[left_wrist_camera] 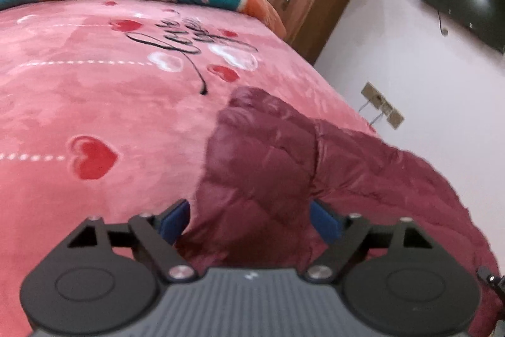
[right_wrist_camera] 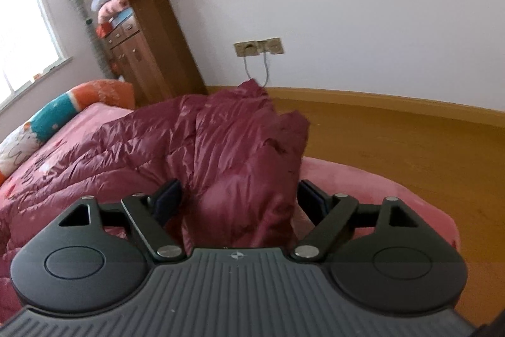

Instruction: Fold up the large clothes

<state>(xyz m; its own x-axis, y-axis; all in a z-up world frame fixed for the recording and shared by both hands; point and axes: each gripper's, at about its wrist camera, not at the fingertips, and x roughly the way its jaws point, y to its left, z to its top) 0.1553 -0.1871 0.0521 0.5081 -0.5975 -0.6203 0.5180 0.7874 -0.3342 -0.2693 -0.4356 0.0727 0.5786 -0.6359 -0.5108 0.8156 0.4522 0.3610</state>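
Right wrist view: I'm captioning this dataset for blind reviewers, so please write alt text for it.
The right gripper has its jaws set wide around a bunched fold of a maroon puffer jacket, which lies spread across a pink bedspread. Behind stand a wooden cabinet, white wall and wood floor.

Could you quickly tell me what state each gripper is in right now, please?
Left gripper: open, fingers astride a fold of the maroon jacket, not clamped.
Right gripper: open, jacket bunched between its fingers.
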